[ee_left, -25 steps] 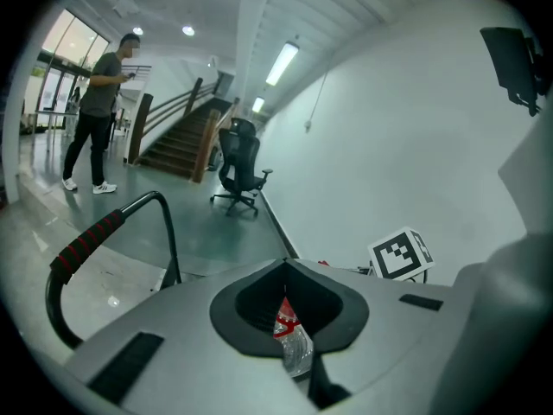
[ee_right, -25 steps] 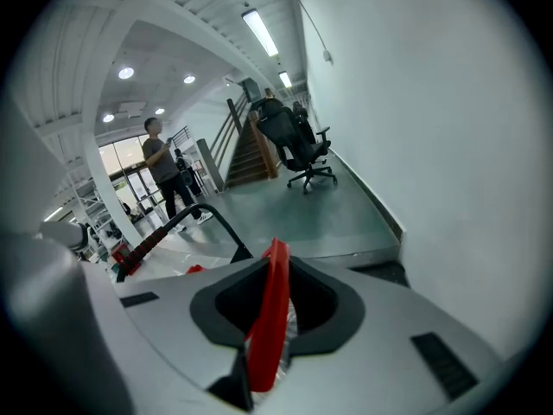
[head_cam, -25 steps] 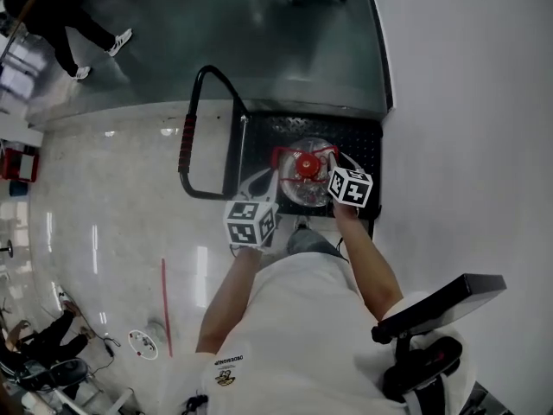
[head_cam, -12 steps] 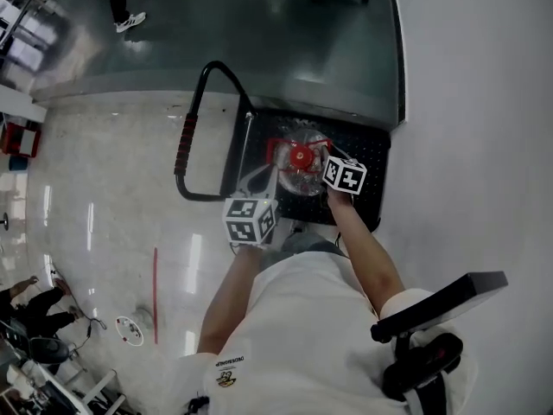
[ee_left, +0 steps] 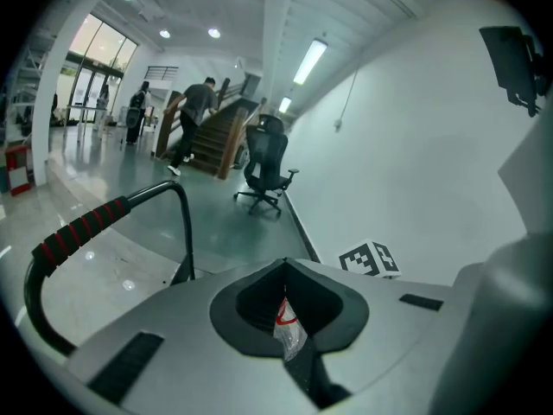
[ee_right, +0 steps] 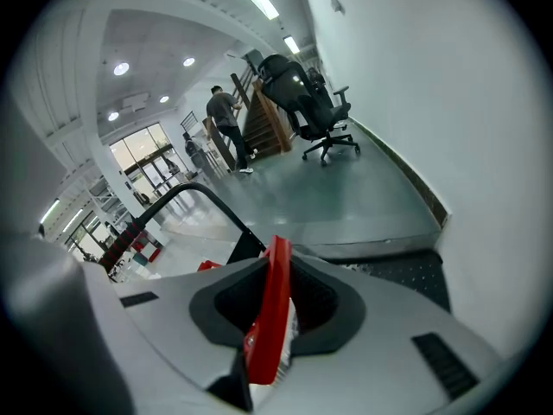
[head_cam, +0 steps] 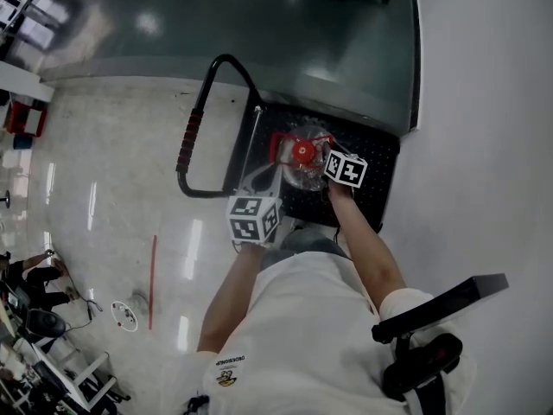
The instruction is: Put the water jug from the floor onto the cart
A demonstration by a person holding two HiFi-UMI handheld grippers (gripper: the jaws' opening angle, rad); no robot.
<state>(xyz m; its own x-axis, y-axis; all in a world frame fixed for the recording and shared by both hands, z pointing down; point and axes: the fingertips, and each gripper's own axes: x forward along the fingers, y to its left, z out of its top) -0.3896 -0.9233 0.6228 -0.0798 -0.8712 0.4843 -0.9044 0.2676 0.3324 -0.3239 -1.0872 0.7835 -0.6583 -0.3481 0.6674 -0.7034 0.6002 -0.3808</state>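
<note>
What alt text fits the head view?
Seen from above, a person in a white shirt holds the left gripper and right gripper at a clear, red-capped water jug over a black cart beside a white wall.

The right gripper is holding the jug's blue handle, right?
Not quite: the handle is red, not blue. The right gripper is holding it, as the right gripper view shows.

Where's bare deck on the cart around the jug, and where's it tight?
Bare cart deck shows between the water jug and the wall-side edge, and in the far corner there. Tight on the near side: the left gripper and the right gripper, shut on the red handle, crowd the jug.
</note>
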